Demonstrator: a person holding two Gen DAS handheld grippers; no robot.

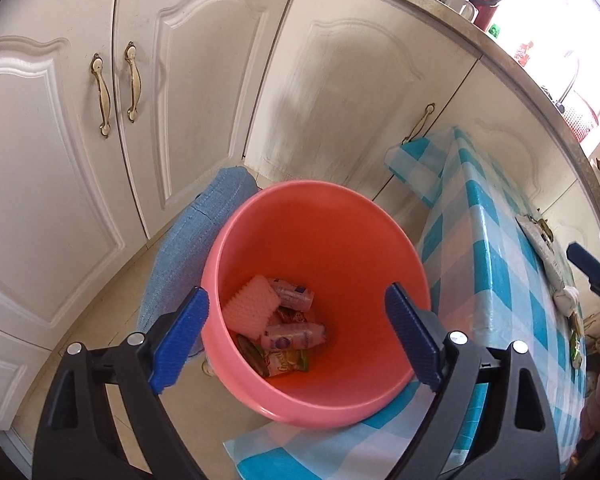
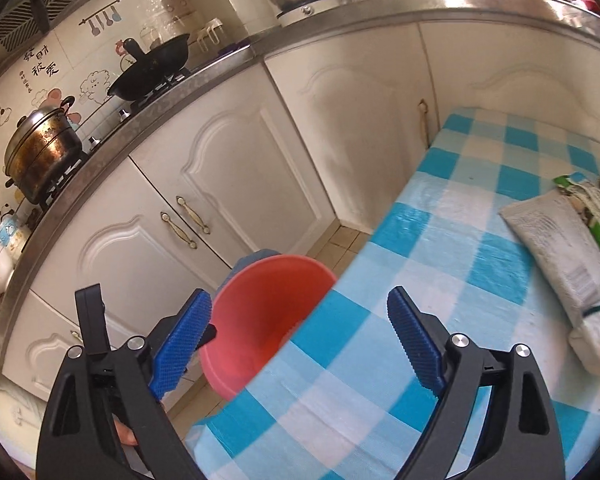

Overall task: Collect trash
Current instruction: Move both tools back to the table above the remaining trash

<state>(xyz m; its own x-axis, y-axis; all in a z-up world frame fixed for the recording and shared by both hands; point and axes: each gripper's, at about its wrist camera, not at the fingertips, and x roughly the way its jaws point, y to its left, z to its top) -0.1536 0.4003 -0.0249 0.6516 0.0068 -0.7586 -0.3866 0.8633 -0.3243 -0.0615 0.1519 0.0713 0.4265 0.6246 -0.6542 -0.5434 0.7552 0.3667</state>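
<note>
Nearest my left camera are the blue pads of my left gripper (image 1: 296,336), spread wide with nothing between them. Straight below and ahead of it stands the pink bin (image 1: 380,396), its mouth filling the gap between the pads. In the bottom lie a pink ridged sponge (image 1: 252,306), two pale pink wrappers (image 1: 294,336) and a green and yellow packet (image 1: 290,362) (one more dark piece beside it I cannot identify). To the gripper's left, a blue cloth (image 1: 188,248) hangs just beside the bin; to its right runs the worktop with its blue checked cover (image 1: 496,240).

My right gripper (image 2: 300,342) also stands wide apart and empty, hovering over the near edge of that worktop. The bin sits beyond its left pad, below the worktop's edge. Well off to its right, on the cover, lie a grey printed packet (image 2: 560,248), a green and white bag (image 2: 592,204) behind it, and a crumpled white wad (image 2: 596,340).
</note>
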